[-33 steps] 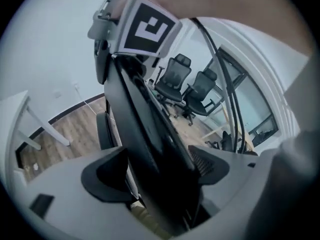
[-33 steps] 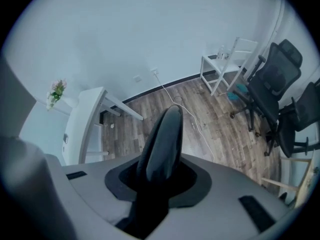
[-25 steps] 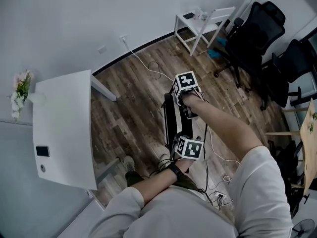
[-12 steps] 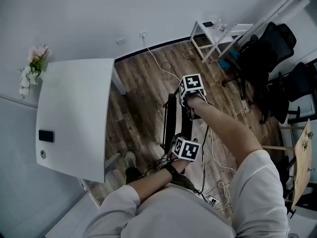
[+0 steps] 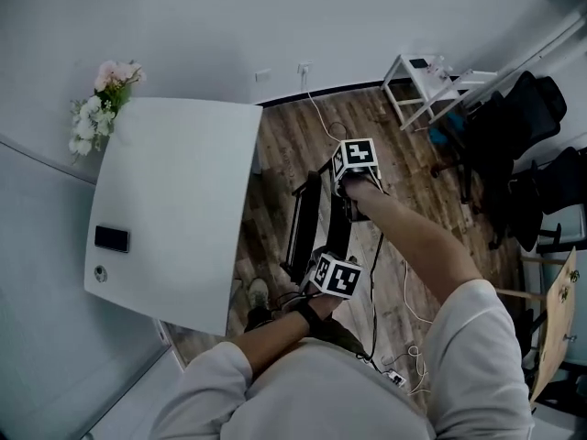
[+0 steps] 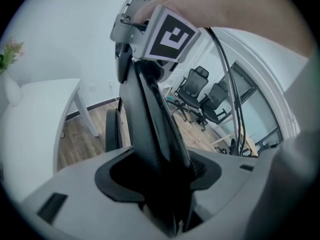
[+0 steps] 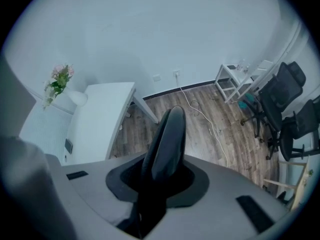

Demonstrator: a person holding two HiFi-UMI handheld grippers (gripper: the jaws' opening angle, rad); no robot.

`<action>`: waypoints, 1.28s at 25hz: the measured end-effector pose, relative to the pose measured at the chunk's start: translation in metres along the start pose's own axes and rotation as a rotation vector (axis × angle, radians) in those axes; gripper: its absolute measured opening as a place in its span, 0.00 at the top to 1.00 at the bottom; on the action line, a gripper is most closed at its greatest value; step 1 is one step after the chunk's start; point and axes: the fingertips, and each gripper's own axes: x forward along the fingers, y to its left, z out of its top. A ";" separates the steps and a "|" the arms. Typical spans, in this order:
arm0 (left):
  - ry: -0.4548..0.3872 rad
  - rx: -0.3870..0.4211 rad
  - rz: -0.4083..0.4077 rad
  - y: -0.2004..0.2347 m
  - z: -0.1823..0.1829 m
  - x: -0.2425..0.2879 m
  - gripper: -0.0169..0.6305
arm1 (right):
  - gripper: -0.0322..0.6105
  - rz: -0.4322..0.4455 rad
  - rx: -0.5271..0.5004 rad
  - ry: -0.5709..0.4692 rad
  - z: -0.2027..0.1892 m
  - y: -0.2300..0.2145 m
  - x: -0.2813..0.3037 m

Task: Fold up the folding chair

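Note:
The black folding chair (image 5: 310, 211) is folded flat and stands on edge over the wooden floor, held between both grippers. My left gripper (image 5: 314, 262) grips its near end; the jaws are closing, and the chair's dark frame (image 6: 145, 114) fills the gap between them. At the chair's far end my right gripper (image 5: 345, 189) points steeply down, shut on the black rounded edge (image 7: 167, 139). In the left gripper view the right gripper's marker cube (image 6: 170, 31) shows at the top of the chair. The fingertips are hidden by the chair in both gripper views.
A white table (image 5: 174, 200) with a phone (image 5: 112, 238) and a vase of flowers (image 5: 101, 99) stands just left of the chair. Black office chairs (image 5: 527, 126) and a white side table (image 5: 431, 81) stand at the far right. Cables (image 5: 378, 287) trail over the floor.
Both grippers have carried the folded chair sideways toward the white table, which now stands right beside it. The grip on both ends looks unchanged.

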 end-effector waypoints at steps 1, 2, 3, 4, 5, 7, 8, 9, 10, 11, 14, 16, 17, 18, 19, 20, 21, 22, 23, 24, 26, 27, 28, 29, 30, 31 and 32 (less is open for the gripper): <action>-0.002 -0.002 0.006 0.013 -0.001 -0.005 0.61 | 0.79 0.004 -0.002 0.000 0.004 0.013 0.004; -0.005 -0.005 0.011 0.025 -0.002 -0.010 0.61 | 0.79 0.008 -0.004 0.000 0.009 0.026 0.007; -0.008 -0.007 0.017 0.037 -0.003 -0.015 0.61 | 0.79 0.011 -0.007 0.001 0.013 0.039 0.011; -0.010 -0.009 0.020 0.048 -0.005 -0.019 0.61 | 0.79 0.014 -0.008 0.002 0.016 0.050 0.015; -0.011 -0.012 0.021 0.058 -0.006 -0.022 0.61 | 0.80 0.015 -0.008 0.003 0.019 0.060 0.019; -0.014 -0.024 0.016 0.075 -0.008 -0.030 0.60 | 0.80 0.012 -0.010 0.005 0.025 0.079 0.025; -0.016 -0.032 0.012 0.084 -0.008 -0.034 0.60 | 0.80 0.008 -0.015 0.007 0.029 0.088 0.027; -0.018 -0.038 0.009 0.092 -0.008 -0.039 0.60 | 0.80 0.004 -0.021 0.008 0.032 0.097 0.028; -0.019 -0.044 0.007 0.100 -0.008 -0.044 0.61 | 0.80 0.000 -0.028 0.011 0.036 0.105 0.030; -0.021 -0.049 0.007 0.108 -0.008 -0.048 0.61 | 0.79 -0.002 -0.035 0.014 0.038 0.114 0.032; -0.027 -0.069 0.006 0.130 -0.010 -0.060 0.62 | 0.78 -0.006 -0.053 0.026 0.046 0.139 0.039; -0.034 -0.091 0.005 0.143 -0.011 -0.066 0.62 | 0.78 -0.006 -0.063 0.030 0.050 0.154 0.044; -0.037 -0.099 0.004 0.149 -0.012 -0.068 0.62 | 0.78 -0.004 -0.064 0.028 0.052 0.162 0.047; -0.040 -0.103 0.003 0.156 -0.011 -0.071 0.62 | 0.78 0.000 -0.063 0.026 0.055 0.169 0.049; -0.040 -0.103 0.000 0.163 -0.010 -0.073 0.62 | 0.77 0.004 -0.060 0.022 0.059 0.177 0.051; -0.038 -0.100 -0.005 0.170 -0.010 -0.076 0.62 | 0.77 0.008 -0.058 0.020 0.063 0.185 0.053; -0.032 -0.093 -0.011 0.177 -0.011 -0.079 0.61 | 0.76 0.011 -0.055 0.018 0.066 0.192 0.056; -0.024 -0.085 -0.018 0.183 -0.013 -0.082 0.61 | 0.75 0.015 -0.055 0.018 0.067 0.199 0.058; -0.016 -0.076 -0.024 0.189 -0.016 -0.085 0.61 | 0.75 0.020 -0.056 0.017 0.068 0.207 0.060; -0.010 -0.070 -0.030 0.196 -0.019 -0.088 0.61 | 0.74 0.028 -0.057 0.018 0.069 0.214 0.062; -0.002 -0.063 -0.043 0.207 -0.023 -0.093 0.61 | 0.72 0.040 -0.056 0.021 0.070 0.227 0.066; -0.001 -0.060 -0.049 0.212 -0.024 -0.095 0.61 | 0.71 0.043 -0.056 0.022 0.071 0.233 0.068; -0.001 -0.059 -0.057 0.216 -0.026 -0.097 0.61 | 0.70 0.046 -0.057 0.023 0.072 0.238 0.070; 0.001 -0.058 -0.064 0.220 -0.027 -0.099 0.60 | 0.69 0.049 -0.056 0.023 0.073 0.243 0.071; 0.003 -0.056 -0.072 0.224 -0.029 -0.101 0.60 | 0.68 0.052 -0.053 0.022 0.073 0.247 0.072; 0.001 -0.052 -0.079 0.228 -0.030 -0.103 0.60 | 0.68 0.058 -0.050 0.021 0.074 0.251 0.074; -0.011 -0.048 -0.084 0.232 -0.029 -0.106 0.60 | 0.67 0.066 -0.048 0.022 0.074 0.255 0.075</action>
